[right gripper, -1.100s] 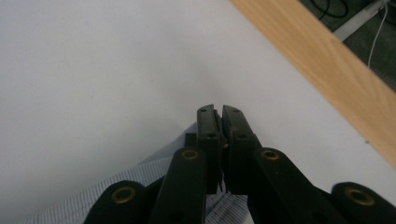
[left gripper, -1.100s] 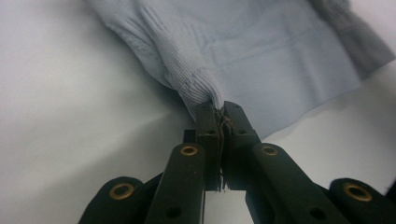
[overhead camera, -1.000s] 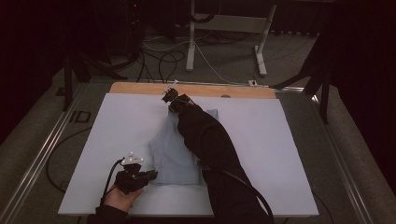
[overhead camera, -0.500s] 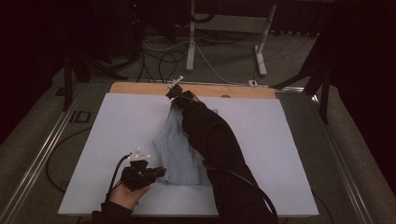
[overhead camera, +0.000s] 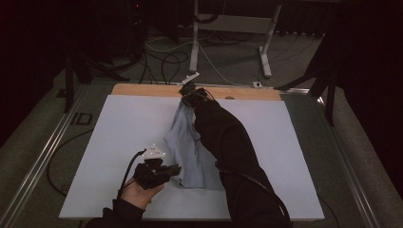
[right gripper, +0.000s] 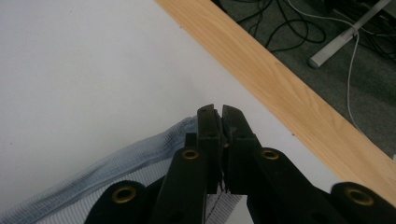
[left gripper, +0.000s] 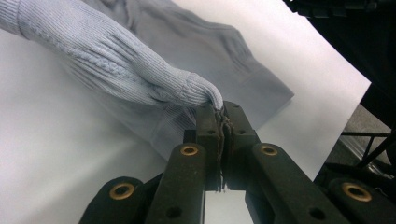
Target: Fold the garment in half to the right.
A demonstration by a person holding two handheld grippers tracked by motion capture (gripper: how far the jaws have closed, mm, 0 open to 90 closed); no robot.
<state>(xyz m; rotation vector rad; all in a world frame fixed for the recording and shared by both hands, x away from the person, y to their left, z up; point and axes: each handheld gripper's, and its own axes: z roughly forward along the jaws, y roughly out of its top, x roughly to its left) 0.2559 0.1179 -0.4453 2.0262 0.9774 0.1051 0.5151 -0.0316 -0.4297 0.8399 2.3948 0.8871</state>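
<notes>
The left tongs (left gripper: pixel 220 109) are clamped on a sleeve cuff of the pale blue sweater (overhead camera: pixel 187 152); the right tongs (right gripper: pixel 219 116) pinch its ribbed edge at the far end, near the wooden strip (right gripper: pixel 299 98). Between the two grips the sweater hangs and drapes onto the white surface (overhead camera: pixel 119 133). To spread it well, I'd say both hands should pull apart evenly, keeping the cloth taut before laying it flat. The person's dark sleeve (overhead camera: pixel 228 142) covers much of the sweater, so its layout is hard to read.
</notes>
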